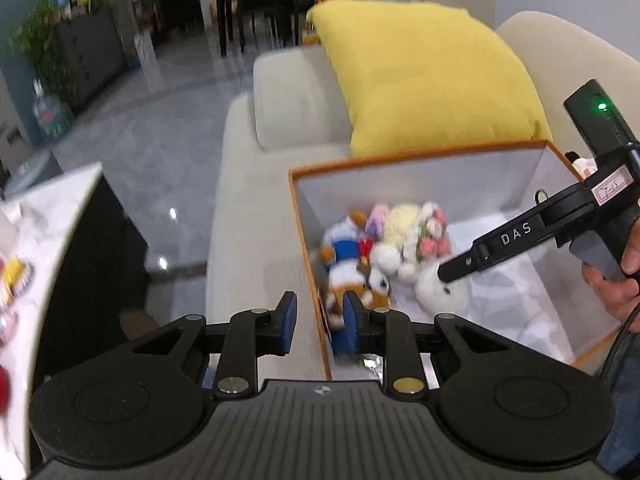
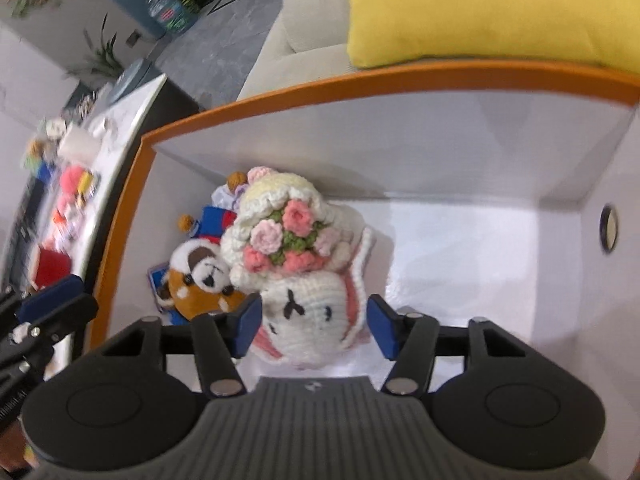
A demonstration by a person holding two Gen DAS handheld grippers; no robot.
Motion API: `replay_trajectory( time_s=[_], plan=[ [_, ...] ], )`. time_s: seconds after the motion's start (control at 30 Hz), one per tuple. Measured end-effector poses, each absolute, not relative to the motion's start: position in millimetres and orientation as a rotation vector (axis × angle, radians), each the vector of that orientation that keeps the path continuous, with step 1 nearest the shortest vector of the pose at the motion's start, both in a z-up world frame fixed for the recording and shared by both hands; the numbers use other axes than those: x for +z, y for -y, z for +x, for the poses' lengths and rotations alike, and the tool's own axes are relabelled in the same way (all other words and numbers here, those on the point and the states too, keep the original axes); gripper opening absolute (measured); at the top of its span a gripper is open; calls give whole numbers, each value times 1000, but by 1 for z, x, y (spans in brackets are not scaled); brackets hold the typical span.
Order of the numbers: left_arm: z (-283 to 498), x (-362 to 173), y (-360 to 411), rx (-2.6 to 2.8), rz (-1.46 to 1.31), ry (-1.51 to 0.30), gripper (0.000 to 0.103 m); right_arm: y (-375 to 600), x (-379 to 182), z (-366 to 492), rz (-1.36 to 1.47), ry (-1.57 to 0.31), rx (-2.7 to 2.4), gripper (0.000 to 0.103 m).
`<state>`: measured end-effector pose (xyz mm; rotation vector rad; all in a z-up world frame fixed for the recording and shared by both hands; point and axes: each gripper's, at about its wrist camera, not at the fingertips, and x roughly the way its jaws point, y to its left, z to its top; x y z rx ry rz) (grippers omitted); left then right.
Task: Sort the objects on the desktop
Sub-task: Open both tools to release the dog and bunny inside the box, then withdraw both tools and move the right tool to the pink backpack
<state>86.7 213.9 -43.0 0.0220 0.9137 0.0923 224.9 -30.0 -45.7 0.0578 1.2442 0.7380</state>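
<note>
An orange-rimmed box (image 1: 416, 157) with white walls sits on the sofa and holds several plush toys. My right gripper (image 2: 314, 326) is open inside the box (image 2: 360, 80), its blue pads on either side of a white crocheted bunny (image 2: 308, 304) with a pink flower bouquet; the pads do not press it. A brown and white plush (image 2: 200, 280) lies to the bunny's left. My left gripper (image 1: 320, 322) is open and empty, straddling the box's near left wall. The right gripper also shows in the left wrist view (image 1: 452, 274) above the bunny (image 1: 440, 292).
A white table (image 1: 48, 216) with small toys stands at the left; it also shows in the right wrist view (image 2: 116, 132). A yellow cushion (image 1: 424, 72) leans on the beige sofa (image 1: 272, 184) behind the box. Grey floor lies beyond.
</note>
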Motion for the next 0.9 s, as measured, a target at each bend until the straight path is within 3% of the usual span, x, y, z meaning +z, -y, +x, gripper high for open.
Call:
replay_trajectory(
  time_s=[0.1,0.3,0.57,0.9],
  plan=[
    [84,-51,-216,89,9,-941,29,28,-48,224,66,-1266,780,44],
    [83,-59,-211,63,-24,-943,24,20,-55,229,151,-1327,739,41],
    [79,-60,-209,70,-22,-939,24,22,-63,226,315,-1346,666,41],
    [71,-41,-209,142,-4,-891,24,30,-34,206,143,-1243,741,46]
  ],
)
